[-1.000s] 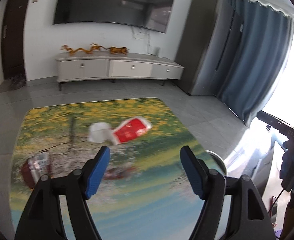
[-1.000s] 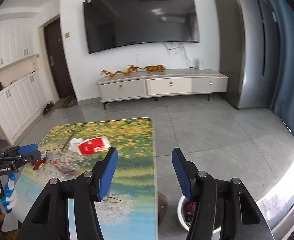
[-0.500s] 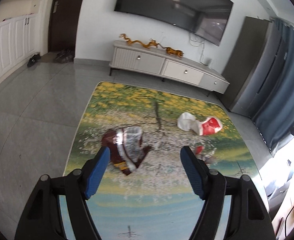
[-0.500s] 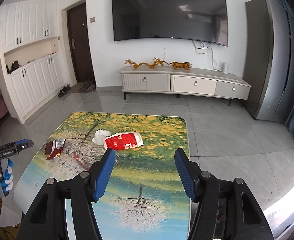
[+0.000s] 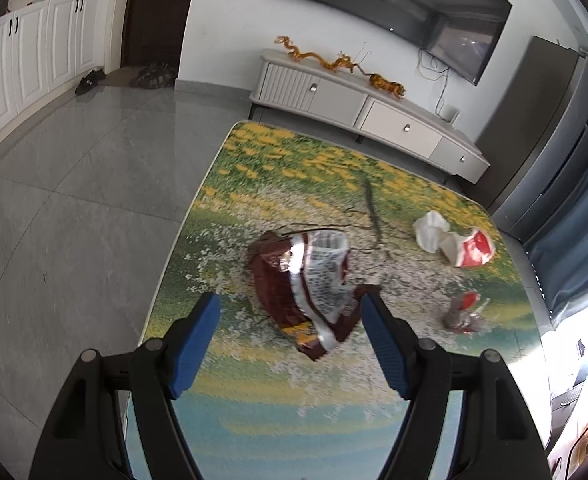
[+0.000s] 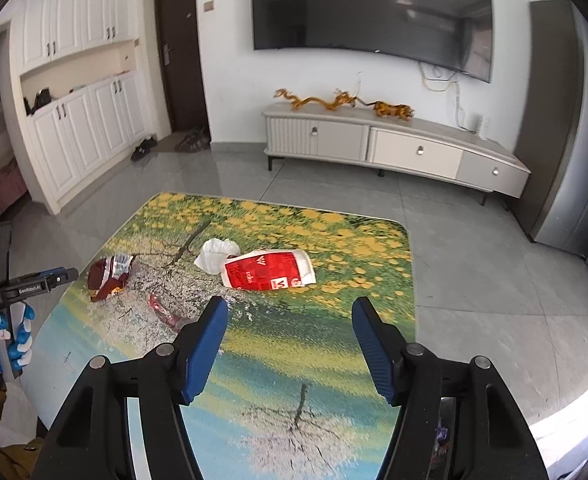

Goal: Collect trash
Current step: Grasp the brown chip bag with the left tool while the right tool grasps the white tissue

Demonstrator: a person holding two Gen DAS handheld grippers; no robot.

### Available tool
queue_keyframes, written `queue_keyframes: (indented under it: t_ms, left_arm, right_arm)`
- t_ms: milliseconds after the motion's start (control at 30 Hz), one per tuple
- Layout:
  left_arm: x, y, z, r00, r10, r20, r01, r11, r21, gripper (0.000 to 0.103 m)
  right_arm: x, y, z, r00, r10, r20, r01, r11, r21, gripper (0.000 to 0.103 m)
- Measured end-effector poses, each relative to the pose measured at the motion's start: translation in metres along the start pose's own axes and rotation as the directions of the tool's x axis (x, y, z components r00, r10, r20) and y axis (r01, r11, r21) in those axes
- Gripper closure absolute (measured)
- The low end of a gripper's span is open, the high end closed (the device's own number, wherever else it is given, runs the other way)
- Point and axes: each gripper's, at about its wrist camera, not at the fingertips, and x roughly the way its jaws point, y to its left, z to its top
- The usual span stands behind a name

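Bright daylight floods in from the right, blown out white at the window (image 5: 574,344). Tabletop (image 5: 334,400) print smeared w/ motion blur, esp. left view. TV (image 6: 374,8) shows glare. Fisheye bends walls; corners black.

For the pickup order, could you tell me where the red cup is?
In the right wrist view, the red cup lies on its side mid-table, against the white tissue on its left.

**Glossy foil, crumpled paper**

The snack bag (image 5: 302,284) is shiny crinkled foil. The cup (image 6: 270,270) looks like smooth coated paper; the tissue (image 6: 214,254) is soft and matt. The table (image 6: 334,320) has a glossy printed top.
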Motion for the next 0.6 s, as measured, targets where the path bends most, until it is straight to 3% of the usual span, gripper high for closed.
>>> queue_keyframes:
  t_ms: [300,600]
  left_arm:
    - [0.033,0.011,0.01,0.997,-0.051,-0.06,0.05,0.998,-0.031,0.032]
    - [0.059,0.008,0.017,0.992,-0.08,-0.096,0.079,0.997,-0.014,0.032]
  right_arm:
    - [0.077,0.027,0.029,0.993,0.07,-0.095,-0.077,0.994,-0.075,0.04]
    - [0.171,0.066,0.057,0.967,0.137,-0.216,-0.171,0.974,-0.147,0.035]
